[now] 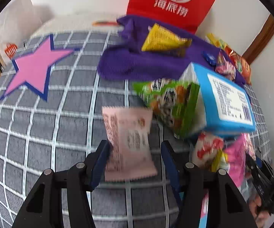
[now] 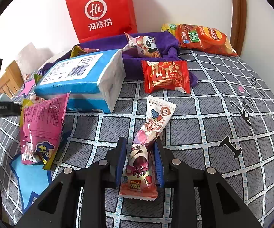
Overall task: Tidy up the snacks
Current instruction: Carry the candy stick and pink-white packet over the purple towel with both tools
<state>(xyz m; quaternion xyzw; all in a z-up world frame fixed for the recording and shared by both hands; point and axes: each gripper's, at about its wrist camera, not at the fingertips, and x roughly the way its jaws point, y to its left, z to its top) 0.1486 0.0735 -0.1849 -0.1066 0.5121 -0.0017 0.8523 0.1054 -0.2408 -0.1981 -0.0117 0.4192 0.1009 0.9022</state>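
In the left wrist view my left gripper (image 1: 136, 148) is open, with a pale pink snack packet (image 1: 129, 144) between its blue pads; only the left pad touches it. A pink star mat (image 1: 33, 67) lies far left. In the right wrist view my right gripper (image 2: 140, 146) is shut on a long pink and white snack stick packet (image 2: 146, 148), which slants up to the right above the bedspread. A light blue star mat (image 2: 30, 178) lies at lower left.
A blue tissue pack (image 2: 80, 77) and a magenta bag (image 2: 42, 127) lie left; a red packet (image 2: 166, 76), an orange chip bag (image 2: 203, 38), a purple cloth (image 2: 133, 58) and a red paper bag (image 2: 102, 11) stand behind. A green packet (image 1: 173, 102) leans on the tissue pack.
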